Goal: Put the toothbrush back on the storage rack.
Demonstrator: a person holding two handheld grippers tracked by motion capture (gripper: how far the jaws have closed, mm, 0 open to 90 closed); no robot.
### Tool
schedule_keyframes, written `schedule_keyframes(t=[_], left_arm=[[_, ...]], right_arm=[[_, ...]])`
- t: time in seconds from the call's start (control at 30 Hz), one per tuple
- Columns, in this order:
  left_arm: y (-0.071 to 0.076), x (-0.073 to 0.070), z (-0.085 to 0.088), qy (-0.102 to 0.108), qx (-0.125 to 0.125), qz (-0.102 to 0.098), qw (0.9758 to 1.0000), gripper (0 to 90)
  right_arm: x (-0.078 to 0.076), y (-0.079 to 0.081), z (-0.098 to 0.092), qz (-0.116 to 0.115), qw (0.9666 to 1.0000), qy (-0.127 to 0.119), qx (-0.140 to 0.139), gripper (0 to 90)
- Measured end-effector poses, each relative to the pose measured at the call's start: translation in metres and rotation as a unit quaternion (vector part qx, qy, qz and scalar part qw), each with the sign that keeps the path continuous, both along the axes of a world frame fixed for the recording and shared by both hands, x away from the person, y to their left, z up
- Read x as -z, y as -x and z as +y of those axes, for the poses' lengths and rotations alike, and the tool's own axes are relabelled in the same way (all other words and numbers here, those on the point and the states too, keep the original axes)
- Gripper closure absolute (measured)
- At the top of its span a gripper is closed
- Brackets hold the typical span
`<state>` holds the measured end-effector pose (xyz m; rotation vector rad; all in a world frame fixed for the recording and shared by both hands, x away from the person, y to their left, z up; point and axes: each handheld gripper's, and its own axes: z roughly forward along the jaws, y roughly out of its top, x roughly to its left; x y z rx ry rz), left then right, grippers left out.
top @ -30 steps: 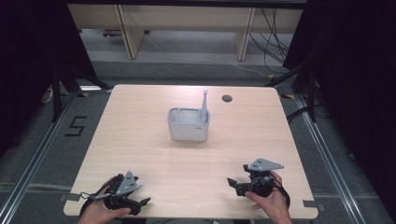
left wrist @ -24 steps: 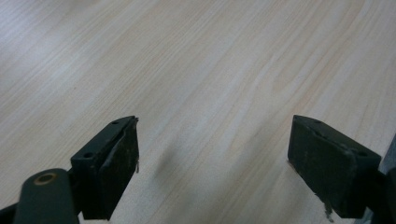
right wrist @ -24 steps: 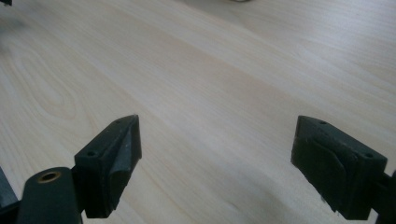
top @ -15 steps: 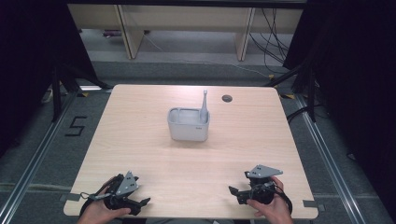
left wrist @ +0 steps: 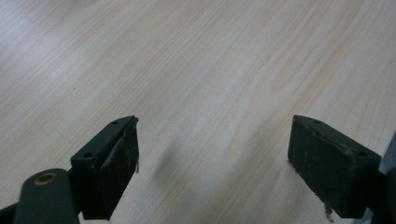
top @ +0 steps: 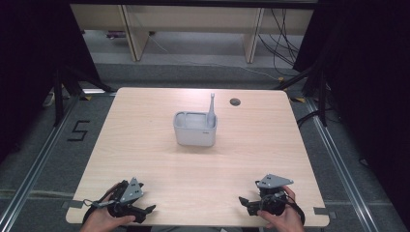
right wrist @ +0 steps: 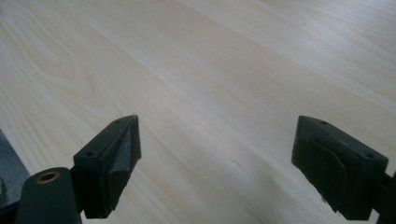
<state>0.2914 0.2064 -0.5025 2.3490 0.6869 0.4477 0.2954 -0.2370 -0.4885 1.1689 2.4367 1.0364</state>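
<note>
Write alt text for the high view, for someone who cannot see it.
A grey plastic rectangular container with a grey upright brush at its right end sits mid-way on a light wooden table. At the near edge, a person's hands hold the open left tool and right tool, both empty.

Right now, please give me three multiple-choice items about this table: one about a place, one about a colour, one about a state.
1. Where is the box?
A. middle of the table
B. near edge
C. on the floor

2. What colour is the box?
A. red
B. grey
C. green

3. How is the right claw?
A. shut on the brush
B. shut on nothing
C. open

Answers: 1 A, it stands mid-table, far from both claws; 2 B, its walls are pale grey; 3 C, its jaws stand wide apart over bare wood.
</note>
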Motion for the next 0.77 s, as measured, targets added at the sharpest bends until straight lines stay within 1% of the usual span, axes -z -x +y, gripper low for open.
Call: schedule_keyframes(t=[0.03, 0.07, 0.1, 0.13, 0.17, 0.2, 0.23, 0.3, 0.37, 0.4, 0.57, 0.6, 0.63, 0.77], left_arm=[[0.0, 0.0, 0.0, 0.0, 0.0, 0.0, 1.0, 16.2], [-0.0001, 0.0, 0.0, 0.0, 0.0, 0.0, 1.0, 16.2], [-0.0001, 0.0, 0.0001, 0.0, 0.0, 0.0, 1.0, 16.2], [-0.0001, 0.0002, 0.0, 0.0, 0.0, 0.0, 1.0, 16.2], [-0.0001, 0.0002, -0.0001, 0.0, 0.0, 0.0, 1.0, 16.2], [0.0, 0.0002, -0.0001, 0.0, 0.0, 0.0, 1.0, 16.2], [0.0, 0.0002, -0.0001, 0.001, 0.0, 0.0, 1.0, 16.2], [-0.0001, 0.0001, -0.0001, 0.0, 0.0, 0.0, 1.0, 16.2], [-0.0001, 0.0001, 0.0, 0.0, 0.0, 0.0, 1.0, 16.2], [-0.0001, 0.0002, 0.0, 0.0, 0.0, 0.0, 1.0, 16.2], [-0.0001, 0.0003, -0.0001, 0.0, 0.0, 0.001, 1.0, 16.2], [-0.0001, 0.0003, 0.0, 0.0, 0.0, 0.0, 1.0, 16.2], [-0.0002, 0.0003, 0.0, 0.001, -0.001, 0.0, 1.0, 16.2], [-0.0004, 0.0, 0.0003, 0.0, 0.001, 0.001, 1.0, 16.1]], right_arm=[[0.0014, -0.0014, -0.0013, -0.018, 0.9998, 0.006, -0.008, 16.5], [0.0014, -0.0017, -0.0017, -0.022, 0.9997, 0.008, -0.012, 16.4], [0.0014, -0.0005, -0.0014, -0.016, 0.9998, 0.004, -0.007, 16.4], [0.0008, 0.0009, -0.001, -0.005, 1.0, 0.001, -0.001, 16.4], [0.0009, 0.0018, -0.0008, -0.01, 0.9999, -0.001, 0.006, 16.4], [0.0007, -0.0001, -0.0031, -0.018, 0.9998, 0.006, -0.004, 16.4], [0.0003, 0.0004, -0.003, -0.014, 0.9999, 0.004, 0.0, 16.4], [0.0011, 0.0003, -0.0037, -0.02, 0.9998, 0.004, -0.002, 16.4], [0.0009, 0.0011, -0.0036, -0.014, 0.9999, 0.004, -0.001, 16.4], [0.0013, 0.0004, -0.004, -0.018, 0.9998, 0.004, -0.005, 16.4], [0.0013, 0.0005, -0.0041, -0.018, 0.9998, 0.005, -0.005, 16.4], [0.0007, 0.0006, -0.0046, -0.022, 0.9997, 0.01, -0.003, 16.4], [0.0014, 0.0003, -0.0043, -0.022, 0.9997, 0.006, -0.004, 16.4], [0.0013, 0.0001, -0.0044, -0.023, 0.9997, 0.006, -0.004, 16.4]])
